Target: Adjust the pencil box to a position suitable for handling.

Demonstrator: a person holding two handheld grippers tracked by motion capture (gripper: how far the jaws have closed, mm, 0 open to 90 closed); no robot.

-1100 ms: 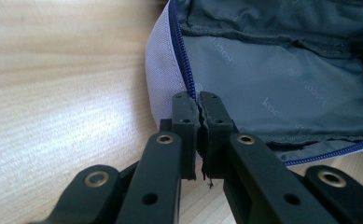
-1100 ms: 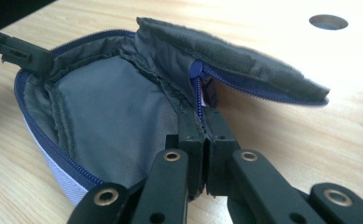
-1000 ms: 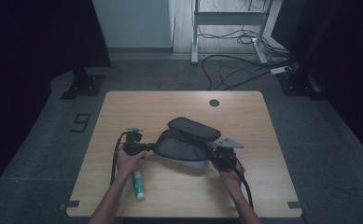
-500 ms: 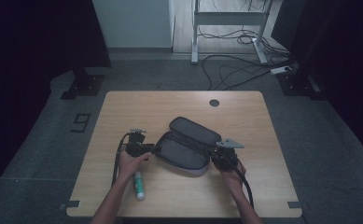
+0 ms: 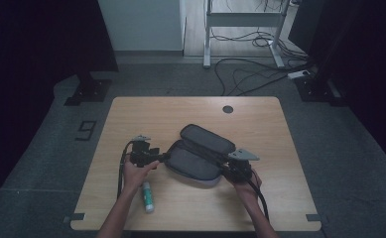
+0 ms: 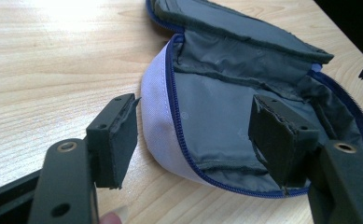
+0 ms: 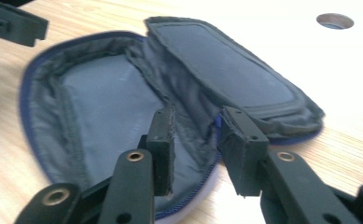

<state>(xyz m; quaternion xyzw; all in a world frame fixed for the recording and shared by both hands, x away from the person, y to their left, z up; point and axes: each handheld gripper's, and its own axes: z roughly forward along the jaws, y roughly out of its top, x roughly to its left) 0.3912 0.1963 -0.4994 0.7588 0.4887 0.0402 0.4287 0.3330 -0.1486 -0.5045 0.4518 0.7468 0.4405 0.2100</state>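
- A wooden table (image 5: 131, 119) stands on a dark grey floor, with cables behind it.
- An open zip pouch (image 5: 200, 153) lies mid-table, its long axis running from near left to far right.
- The left gripper (image 5: 166, 156) has just spread wide; the pouch's rim sits between its jaws, untouched.
- The right gripper (image 5: 228, 171), just parting, straddles the other end, seemingly loose.
- The gripper views show grey lining (image 6: 216, 107), lilac shell and blue zip.
- The high view adds a glue stick (image 5: 148, 197).
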